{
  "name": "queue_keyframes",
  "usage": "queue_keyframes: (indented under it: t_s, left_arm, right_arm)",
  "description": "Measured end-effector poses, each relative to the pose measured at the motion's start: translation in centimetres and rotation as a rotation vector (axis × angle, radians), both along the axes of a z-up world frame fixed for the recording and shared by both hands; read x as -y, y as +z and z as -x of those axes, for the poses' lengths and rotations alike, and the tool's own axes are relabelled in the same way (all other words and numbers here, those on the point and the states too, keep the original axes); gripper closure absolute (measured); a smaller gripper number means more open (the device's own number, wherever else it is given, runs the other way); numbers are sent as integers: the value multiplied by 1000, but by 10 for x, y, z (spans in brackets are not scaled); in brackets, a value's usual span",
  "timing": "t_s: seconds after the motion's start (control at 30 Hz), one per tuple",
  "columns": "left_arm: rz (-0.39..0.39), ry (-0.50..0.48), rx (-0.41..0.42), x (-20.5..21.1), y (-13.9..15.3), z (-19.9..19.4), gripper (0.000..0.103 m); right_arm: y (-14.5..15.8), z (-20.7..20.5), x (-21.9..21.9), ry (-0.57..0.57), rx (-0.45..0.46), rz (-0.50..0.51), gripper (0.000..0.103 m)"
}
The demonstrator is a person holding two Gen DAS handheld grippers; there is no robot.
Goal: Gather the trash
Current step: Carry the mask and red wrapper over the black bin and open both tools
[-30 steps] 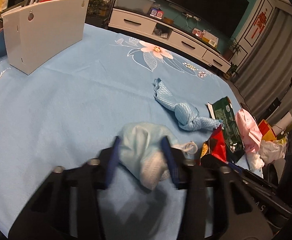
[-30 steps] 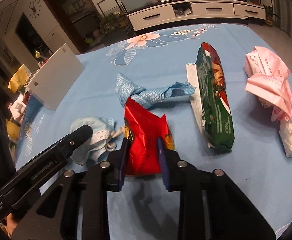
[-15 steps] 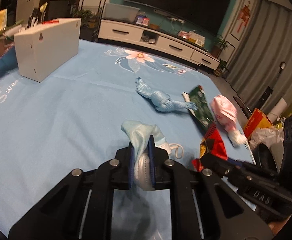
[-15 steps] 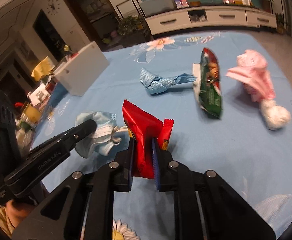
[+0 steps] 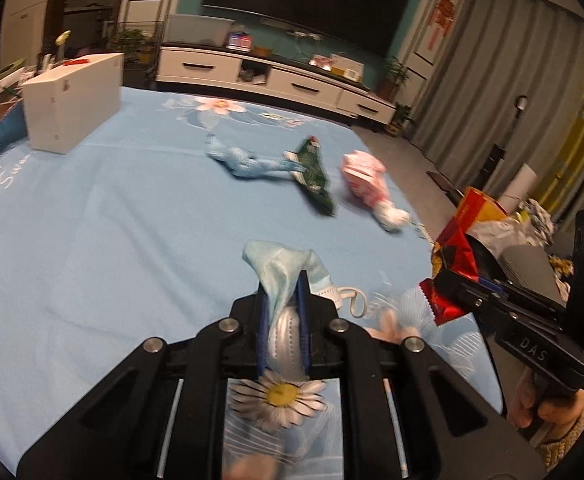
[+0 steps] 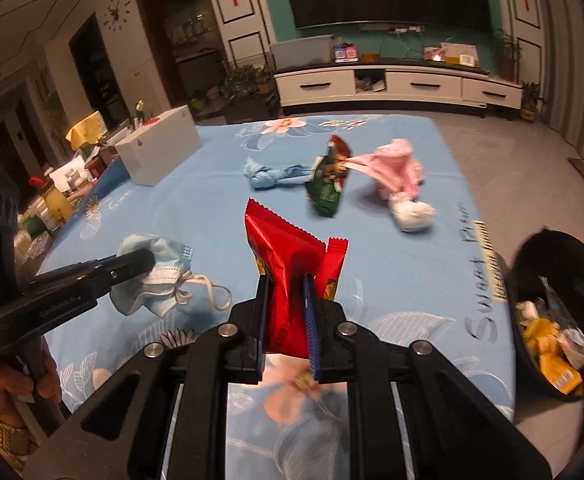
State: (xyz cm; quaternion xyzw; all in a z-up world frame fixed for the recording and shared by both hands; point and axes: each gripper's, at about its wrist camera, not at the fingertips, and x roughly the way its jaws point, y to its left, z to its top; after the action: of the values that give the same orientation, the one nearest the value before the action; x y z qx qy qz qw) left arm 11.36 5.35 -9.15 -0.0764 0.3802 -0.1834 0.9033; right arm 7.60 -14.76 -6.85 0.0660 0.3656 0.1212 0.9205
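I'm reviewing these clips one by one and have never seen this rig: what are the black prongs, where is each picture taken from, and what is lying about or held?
There is no robot. A person holds a hand-held gripper in each hand, and a wide-angle camera on each looks forward along its two fingers.

The left-hand view shows the left gripper shut on a light blue face mask. The right-hand view shows the right gripper shut on a red snack wrapper.

Still on the blue flowered tablecloth lie a knotted blue cloth, a green snack packet, a pink bag and a white wad, with a white box farther back. A black bin holding trash stands beside the table.
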Motion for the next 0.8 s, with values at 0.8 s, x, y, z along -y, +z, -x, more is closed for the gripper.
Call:
queue_keyframes:
  t_s: [0.8]
  left_arm:
    - [-47,-335,134,162,50,34,89]
  right_arm:
    - [19,75,155,-349,112,-116,86]
